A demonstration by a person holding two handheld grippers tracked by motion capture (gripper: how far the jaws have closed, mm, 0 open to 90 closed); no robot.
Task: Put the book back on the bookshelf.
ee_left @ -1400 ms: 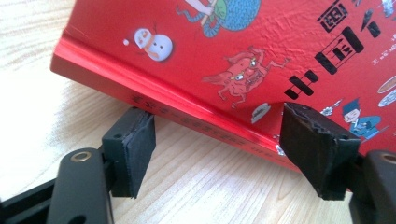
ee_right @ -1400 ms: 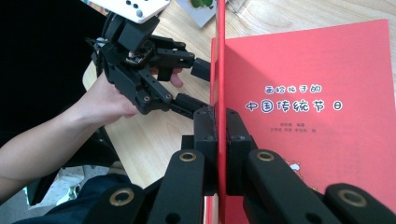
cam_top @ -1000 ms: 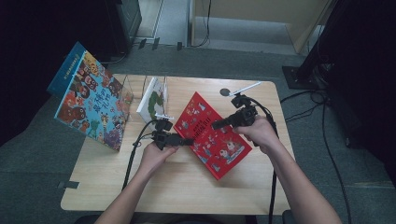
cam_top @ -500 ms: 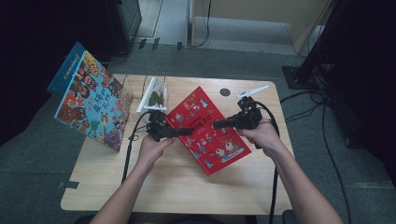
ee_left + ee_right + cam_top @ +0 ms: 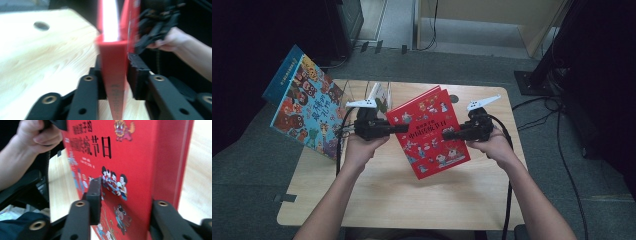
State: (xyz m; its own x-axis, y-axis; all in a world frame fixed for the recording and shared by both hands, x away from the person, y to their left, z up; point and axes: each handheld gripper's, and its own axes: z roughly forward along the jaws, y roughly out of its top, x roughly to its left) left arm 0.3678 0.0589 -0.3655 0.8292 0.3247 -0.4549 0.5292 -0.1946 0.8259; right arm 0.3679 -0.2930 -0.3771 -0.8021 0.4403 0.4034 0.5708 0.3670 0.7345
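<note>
Red book held up between two tools over the wooden worktop

The red hardcover book [image 5: 429, 131] hung tilted above the pale wood worktop [image 5: 387, 200]. The left tool [image 5: 404, 128] had just closed its jaws onto the book's left edge; the right tool [image 5: 446, 135], jaws just opened wider, stood about the right edge, its near pad off the cover. One larger blue picture book [image 5: 304, 107] leaned at the left, and a clear stand [image 5: 379, 95] stood behind.

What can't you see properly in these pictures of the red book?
- Red book: its back cover faces away in the high view.
- Left gripper: blur in its own view smears the book's spine.
- Right gripper: in its own view the book hides its right pad.
- Blue book: its title is too small to read.
</note>
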